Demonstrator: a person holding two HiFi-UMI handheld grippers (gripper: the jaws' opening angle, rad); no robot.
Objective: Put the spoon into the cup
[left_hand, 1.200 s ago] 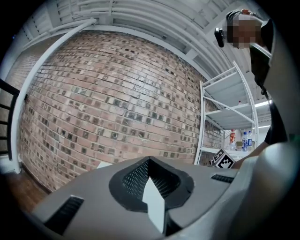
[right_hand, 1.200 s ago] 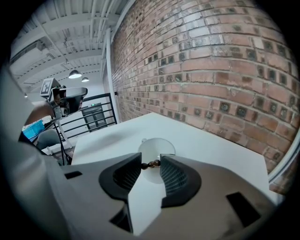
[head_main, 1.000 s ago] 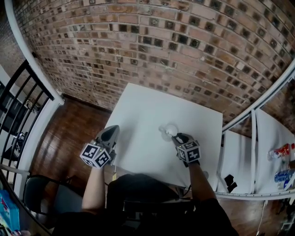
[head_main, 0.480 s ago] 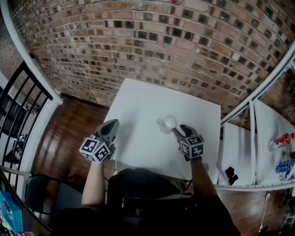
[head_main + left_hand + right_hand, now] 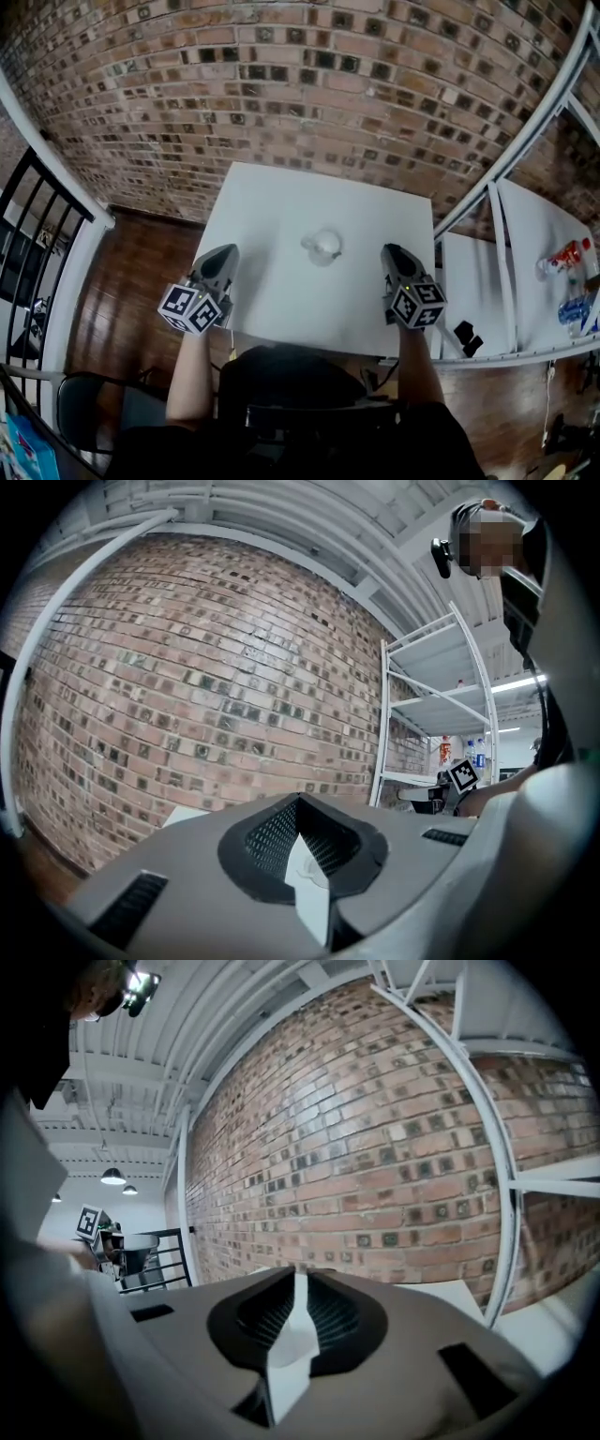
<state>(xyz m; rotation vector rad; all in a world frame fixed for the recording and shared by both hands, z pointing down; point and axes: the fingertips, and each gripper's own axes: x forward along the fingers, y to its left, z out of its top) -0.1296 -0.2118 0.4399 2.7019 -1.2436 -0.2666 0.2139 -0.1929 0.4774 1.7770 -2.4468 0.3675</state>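
You let go of the thin dark spoon [image 5: 335, 252], which seemed to rest in the small clear glass cup [image 5: 322, 246] on the white square table [image 5: 281, 300]. You then drew the right gripper [image 5: 393, 251] away to the table's right edge, its jaws closing to an empty slit. The left gripper [image 5: 223, 255] waited shut and empty, so the placing looked done.

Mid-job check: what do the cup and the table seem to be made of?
The cup looks like clear, glossy glass or plastic: the white surface shows through it. Which of the two, I cannot tell. The table looks like white matte laminate or painted board: even colour, no grain, no glare.
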